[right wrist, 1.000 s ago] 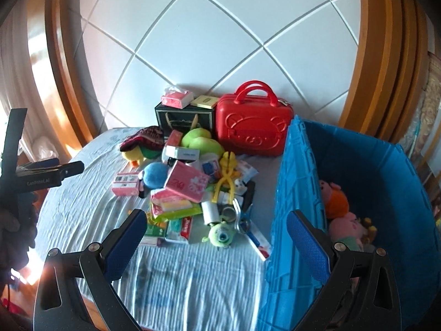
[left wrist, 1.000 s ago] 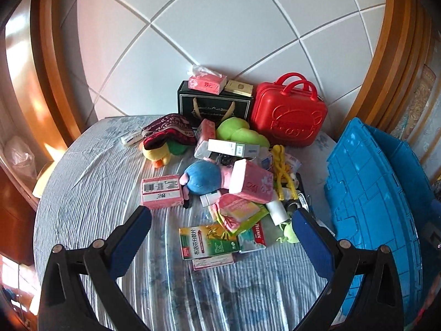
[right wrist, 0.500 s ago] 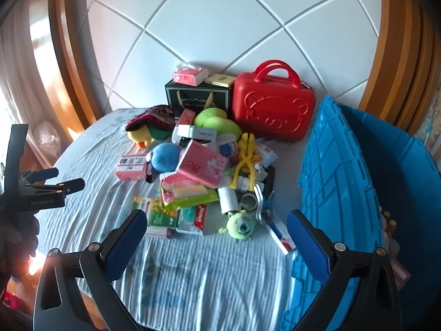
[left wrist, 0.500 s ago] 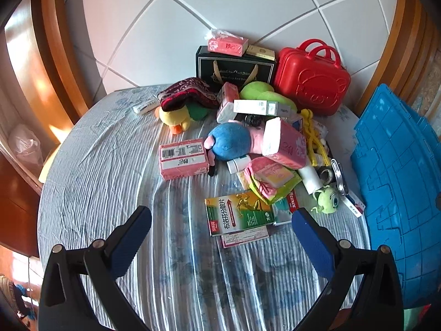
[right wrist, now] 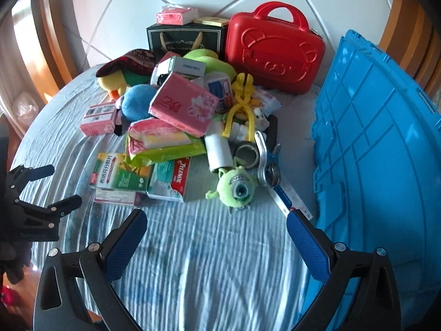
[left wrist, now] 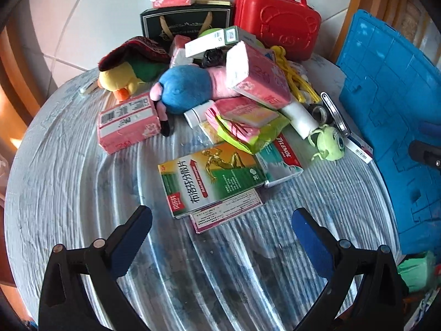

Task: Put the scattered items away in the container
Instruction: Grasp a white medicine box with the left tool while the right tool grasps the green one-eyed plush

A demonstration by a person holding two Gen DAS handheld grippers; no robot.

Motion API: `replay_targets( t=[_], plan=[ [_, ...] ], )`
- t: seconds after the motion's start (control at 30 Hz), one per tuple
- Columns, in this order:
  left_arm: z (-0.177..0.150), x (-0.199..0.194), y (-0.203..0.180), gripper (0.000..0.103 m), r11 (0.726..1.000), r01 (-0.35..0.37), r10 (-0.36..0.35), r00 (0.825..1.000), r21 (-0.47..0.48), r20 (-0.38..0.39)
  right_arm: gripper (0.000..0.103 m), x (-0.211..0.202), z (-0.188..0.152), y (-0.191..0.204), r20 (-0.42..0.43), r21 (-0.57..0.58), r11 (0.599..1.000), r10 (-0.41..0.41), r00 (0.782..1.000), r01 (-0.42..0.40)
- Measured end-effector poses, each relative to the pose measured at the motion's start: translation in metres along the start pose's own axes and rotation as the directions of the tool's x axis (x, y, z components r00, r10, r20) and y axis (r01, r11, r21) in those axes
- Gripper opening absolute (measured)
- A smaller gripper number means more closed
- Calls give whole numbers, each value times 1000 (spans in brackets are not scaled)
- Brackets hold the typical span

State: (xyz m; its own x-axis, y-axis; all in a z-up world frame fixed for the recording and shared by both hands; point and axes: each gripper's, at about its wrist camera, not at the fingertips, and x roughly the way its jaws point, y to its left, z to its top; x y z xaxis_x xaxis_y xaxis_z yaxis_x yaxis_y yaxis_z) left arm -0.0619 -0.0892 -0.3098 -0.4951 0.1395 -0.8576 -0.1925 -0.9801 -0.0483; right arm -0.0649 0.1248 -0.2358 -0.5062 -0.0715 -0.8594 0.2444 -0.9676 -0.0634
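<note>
Both grippers hang over the near part of a round table (right wrist: 209, 270) covered in a pale blue striped cloth, each with its blue-padded fingers spread wide and nothing between them: the left gripper (left wrist: 222, 222) sits just short of a green and yellow medicine box (left wrist: 210, 178), and the right gripper (right wrist: 217, 227) sits just short of a small green one-eyed plush (right wrist: 237, 187). The scattered items form a heap in the middle of the table: a pink tissue pack (right wrist: 183, 103) leaning on top, a blue and pink plush (left wrist: 183, 88) to its left, a Tylenol box (right wrist: 173, 178) beside the medicine box, a white roll (right wrist: 219, 149), a yellow plastic clip (right wrist: 242, 102), and a loose pink packet (left wrist: 128, 122) lying apart on the left. At the far side stand a red toy suitcase (right wrist: 273, 55) and a black gift bag (right wrist: 187, 41). The blue container (right wrist: 377, 149) stands on the right, its ribbed outer wall toward the cameras; its inside is hidden here, so its contents cannot be told.
</note>
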Motion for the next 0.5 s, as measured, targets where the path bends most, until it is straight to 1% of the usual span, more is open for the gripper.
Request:
replay_targets(
  t=[0.17, 0.27, 0.4, 0.5],
  plan=[
    [-10, 43, -2, 103, 996, 11, -10, 1000, 88, -3, 103, 27, -11, 3, -51, -2, 1000, -19, 999, 19],
    [-16, 70, 3, 102, 994, 15, -12, 999, 113, -34, 103, 43, -18, 4, -73, 3, 1000, -19, 997, 19],
    [-25, 94, 4, 102, 991, 21, -14, 999, 132, -49, 103, 58, -25, 3, -99, 20, 1000, -15, 995, 17],
    [-25, 101, 1, 102, 985, -8, 8, 1000, 175, 0, 103, 67, -32, 2, -119, 32, 999, -13, 993, 17]
  ],
)
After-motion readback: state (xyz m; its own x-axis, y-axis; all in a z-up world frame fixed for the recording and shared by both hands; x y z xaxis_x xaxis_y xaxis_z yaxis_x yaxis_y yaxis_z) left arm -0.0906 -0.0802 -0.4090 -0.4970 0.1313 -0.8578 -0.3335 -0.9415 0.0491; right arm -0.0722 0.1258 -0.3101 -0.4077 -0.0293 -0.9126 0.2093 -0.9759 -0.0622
